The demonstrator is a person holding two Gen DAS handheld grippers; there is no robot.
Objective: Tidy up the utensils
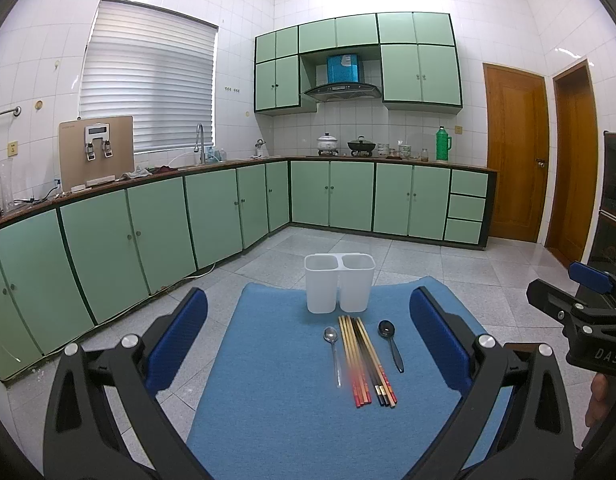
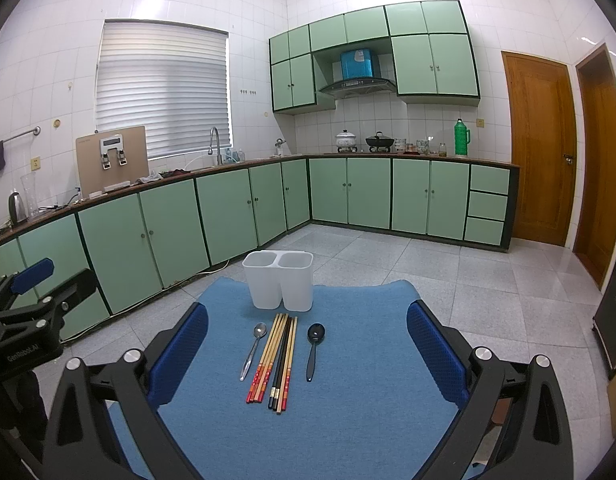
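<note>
We see a plain mid-blue fabric mat (image 2: 347, 400). On it: a white translucent plastic two-cup holder (image 2: 279, 280), a shiny silver metal spoon (image 2: 252, 348), a glossy black plastic spoon (image 2: 313, 346), and a bundle of chopsticks (image 2: 276, 360), tan bamboo with red patterned ends plus black ones. Gripper pads (image 1: 176, 336) are dark blue, dimple-textured, on black frames. Beyond the mat: speckled grey floor tiles (image 1: 447, 272) and mint-green cabinet doors (image 1: 108, 248) with dark green trim.

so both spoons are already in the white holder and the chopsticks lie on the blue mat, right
Not quite. The left wrist view shows the metal spoon and black spoon on the blue mat, either side of the chopsticks. The white holder looks empty.
</note>
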